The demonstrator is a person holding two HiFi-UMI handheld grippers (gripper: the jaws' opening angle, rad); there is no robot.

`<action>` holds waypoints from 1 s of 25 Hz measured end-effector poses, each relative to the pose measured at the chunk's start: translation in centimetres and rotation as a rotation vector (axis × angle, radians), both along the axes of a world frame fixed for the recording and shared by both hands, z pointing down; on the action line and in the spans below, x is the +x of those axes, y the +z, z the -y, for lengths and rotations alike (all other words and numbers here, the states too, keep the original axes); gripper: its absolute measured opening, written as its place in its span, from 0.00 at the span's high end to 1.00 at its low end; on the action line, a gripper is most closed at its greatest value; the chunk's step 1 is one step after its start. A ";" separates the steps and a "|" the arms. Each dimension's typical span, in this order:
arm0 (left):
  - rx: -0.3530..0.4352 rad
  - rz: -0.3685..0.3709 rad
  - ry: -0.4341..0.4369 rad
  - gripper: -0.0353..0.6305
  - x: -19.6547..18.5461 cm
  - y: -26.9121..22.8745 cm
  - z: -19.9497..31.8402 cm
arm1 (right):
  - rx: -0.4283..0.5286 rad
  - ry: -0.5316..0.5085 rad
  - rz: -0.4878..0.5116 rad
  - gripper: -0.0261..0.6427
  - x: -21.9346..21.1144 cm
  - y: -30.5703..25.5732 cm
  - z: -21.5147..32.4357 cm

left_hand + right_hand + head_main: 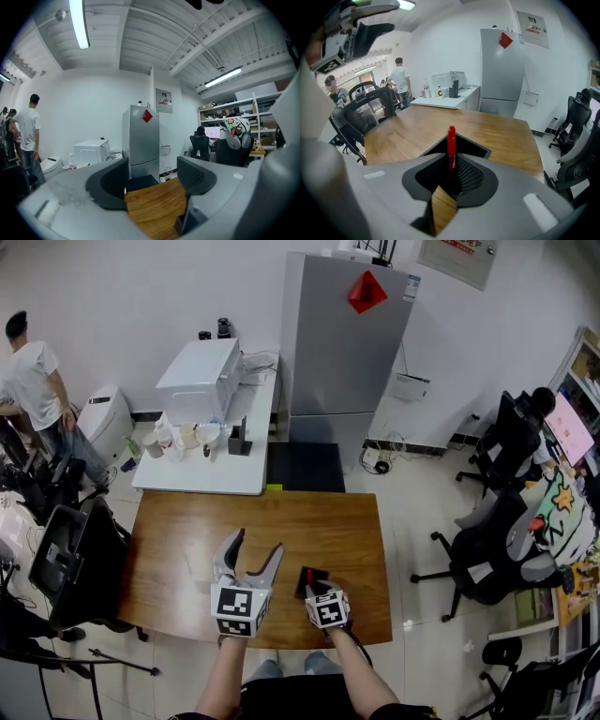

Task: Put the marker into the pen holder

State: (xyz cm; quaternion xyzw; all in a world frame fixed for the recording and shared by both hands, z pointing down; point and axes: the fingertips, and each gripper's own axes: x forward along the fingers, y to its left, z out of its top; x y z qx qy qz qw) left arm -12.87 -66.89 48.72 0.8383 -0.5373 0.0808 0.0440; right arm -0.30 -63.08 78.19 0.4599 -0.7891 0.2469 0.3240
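A red marker [451,145] stands upright between the jaws of my right gripper [452,177], with its lower end hidden behind the pads. The gap between the jaws is wider than the marker, so the gripper is open. Right behind the jaws sits the black square pen holder [477,150] on the wooden table [408,131]. In the head view the right gripper [316,585] tilts down over the pen holder [317,575] near the table's front right. My left gripper [258,542] hovers to its left, open and empty, and its pads [112,180] frame only bare wood.
Behind the wooden table [187,549] stands a white table [202,479] with a white appliance [199,379], bottles and cups. A grey fridge [347,334] is at the back. Office chairs stand at the left [66,559] and right [497,549]. A person [37,381] stands far left.
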 end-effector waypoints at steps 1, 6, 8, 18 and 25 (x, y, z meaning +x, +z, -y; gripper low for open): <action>0.001 0.001 -0.001 0.46 -0.1 0.0 -0.1 | 0.010 0.004 0.006 0.83 0.1 -0.3 0.1; 0.012 -0.007 -0.005 0.46 -0.6 -0.3 -0.4 | 0.202 0.034 0.083 0.64 -0.1 -8.5 2.3; 0.020 -0.008 -0.007 0.46 -1.0 -0.6 -0.5 | 0.351 0.051 0.152 0.64 -0.3 -14.8 3.9; 0.088 -0.017 -0.043 0.46 -3.5 -3.1 -1.5 | 0.852 0.150 0.256 0.64 1.2 -36.6 2.6; 0.098 -0.037 -0.023 0.46 -4.4 -3.4 -3.4 | 0.808 0.203 0.227 0.64 1.0 -34.8 -0.5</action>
